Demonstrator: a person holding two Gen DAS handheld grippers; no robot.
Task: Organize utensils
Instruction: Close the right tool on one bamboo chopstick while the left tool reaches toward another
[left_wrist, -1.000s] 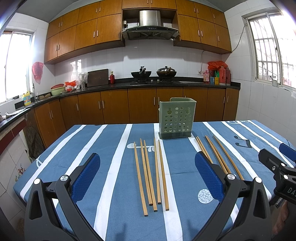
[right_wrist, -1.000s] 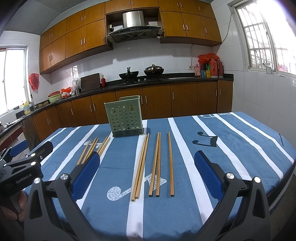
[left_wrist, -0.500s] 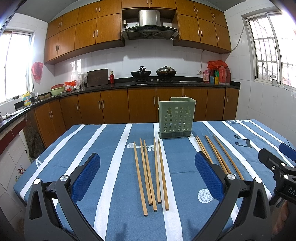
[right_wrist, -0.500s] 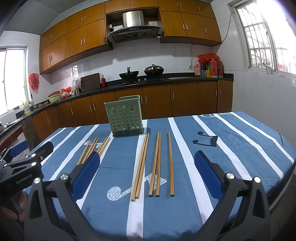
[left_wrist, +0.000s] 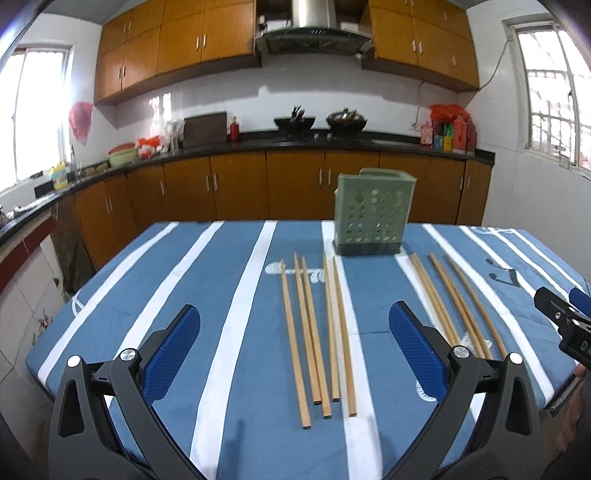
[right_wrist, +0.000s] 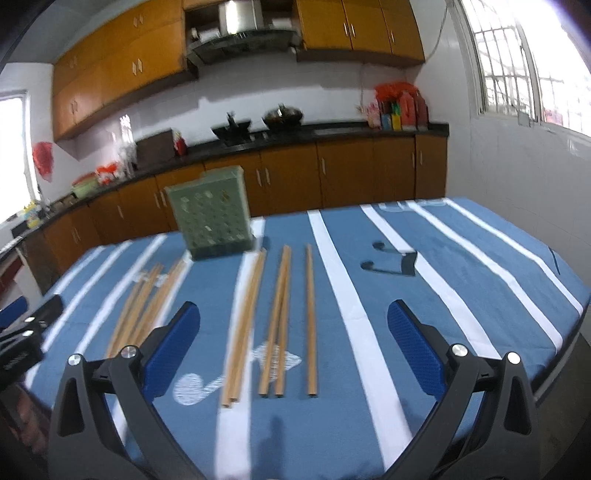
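A green perforated utensil holder (left_wrist: 373, 212) stands upright at the far middle of the table; it also shows in the right wrist view (right_wrist: 210, 216). Two groups of wooden chopsticks lie flat in front of it: a left group (left_wrist: 317, 332) and a right group (left_wrist: 454, 302). In the right wrist view the right group (right_wrist: 277, 325) lies ahead and the left group (right_wrist: 147, 302) further left. My left gripper (left_wrist: 293, 354) is open and empty above the left group. My right gripper (right_wrist: 293, 350) is open and empty above the right group.
The table wears a blue cloth with white stripes (left_wrist: 229, 325). Its right edge (right_wrist: 561, 332) drops off near the white tiled wall. Kitchen cabinets and a black counter (left_wrist: 258, 147) run behind. The right gripper's side (left_wrist: 565, 325) shows at the left view's right edge.
Both grippers have tilted downward and moved forward over the chopsticks. The right wrist view is now blurred and rolled slightly. The chopsticks and holder have not moved.
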